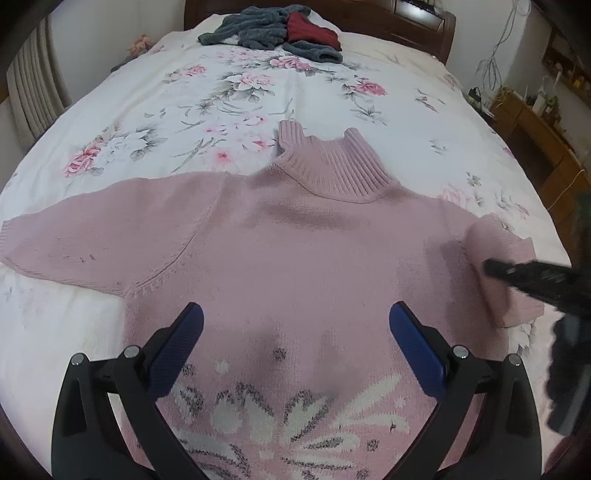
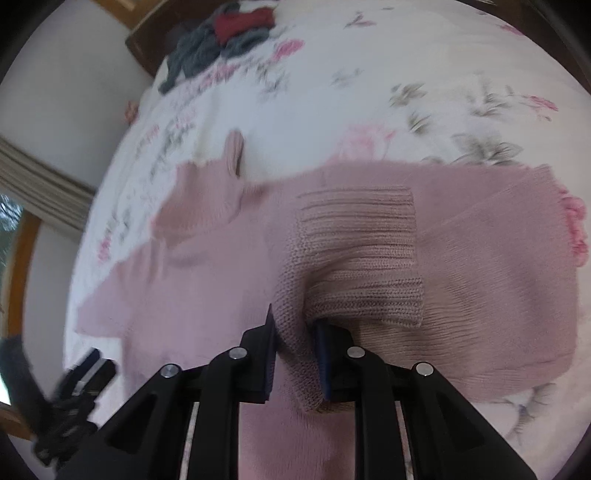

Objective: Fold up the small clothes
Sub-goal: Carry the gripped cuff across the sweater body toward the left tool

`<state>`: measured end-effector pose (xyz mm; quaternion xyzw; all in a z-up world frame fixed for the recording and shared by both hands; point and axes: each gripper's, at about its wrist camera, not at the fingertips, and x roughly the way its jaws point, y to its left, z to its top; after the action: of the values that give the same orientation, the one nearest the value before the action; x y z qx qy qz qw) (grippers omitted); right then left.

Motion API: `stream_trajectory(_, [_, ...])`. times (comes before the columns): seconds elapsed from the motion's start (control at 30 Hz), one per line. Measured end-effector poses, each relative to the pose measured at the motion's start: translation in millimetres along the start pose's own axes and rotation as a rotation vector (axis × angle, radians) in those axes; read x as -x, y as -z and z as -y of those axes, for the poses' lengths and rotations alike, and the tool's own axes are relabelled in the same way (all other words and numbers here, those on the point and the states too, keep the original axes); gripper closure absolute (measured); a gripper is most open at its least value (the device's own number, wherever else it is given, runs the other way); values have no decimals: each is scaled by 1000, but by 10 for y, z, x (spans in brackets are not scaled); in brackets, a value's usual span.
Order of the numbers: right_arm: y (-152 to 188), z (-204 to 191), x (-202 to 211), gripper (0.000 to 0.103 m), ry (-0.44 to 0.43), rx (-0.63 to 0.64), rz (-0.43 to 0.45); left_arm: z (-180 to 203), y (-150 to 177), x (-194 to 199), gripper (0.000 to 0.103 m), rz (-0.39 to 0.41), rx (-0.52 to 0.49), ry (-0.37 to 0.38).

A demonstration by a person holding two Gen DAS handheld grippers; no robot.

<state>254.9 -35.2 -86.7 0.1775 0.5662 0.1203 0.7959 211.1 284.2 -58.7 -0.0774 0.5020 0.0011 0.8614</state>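
Sweater (image 1: 295, 251) in dusty pink lies spread flat on the bed (image 1: 155, 110), its ribbed turtleneck collar (image 1: 332, 166) pointing toward the headboard (image 1: 369, 14) and a white-and-grey flower pattern (image 1: 280, 421) knitted across the part nearest you. Your left gripper (image 1: 295, 332) hovers over the sweater's body with its blue pads (image 1: 177, 350) spread wide and nothing between them. One sleeve (image 1: 74, 243) stretches out flat to the left of that view; the other sleeve (image 2: 354, 258) is lifted and bent back over the body, its ribbed cuff (image 2: 358, 218) facing up. Your right gripper (image 2: 295, 347) has its fingers drawn in narrow on a bunched fold of that sleeve, the knit pinched between the two dark pads. In the left wrist view the right gripper shows as a blurred black shape at the sweater's right edge; in the right wrist view the left gripper appears, blurred, at the lower left. The bed carries a white cover printed with pink and grey blossoms. Near the headboard, well apart from the sweater, sits a heap of grey clothes (image 1: 258, 33) with a dark red garment (image 1: 314, 33) on top. A wooden cabinet (image 1: 535, 133) stands along the wall to the right of the bed.
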Motion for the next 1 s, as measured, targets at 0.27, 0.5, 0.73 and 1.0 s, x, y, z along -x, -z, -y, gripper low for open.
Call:
stream_trajectory(0.27, [219,-1,-315,72,39,60,-72,35,-25,-80,3,-40,36,56])
stream_trajectory(0.5, [522,22,104,55,-41,200,-117,351,-51,-187,4,-81,22,140])
stream_trajectory(0.73, [931,671,840,50,42,101,-16,1043,-62,-453,4,-153,-7,248])
stream_trajectory(1.0, [1038,1070,1208,50,97,31,55,1627,-48,-1073,48,-310,26,294])
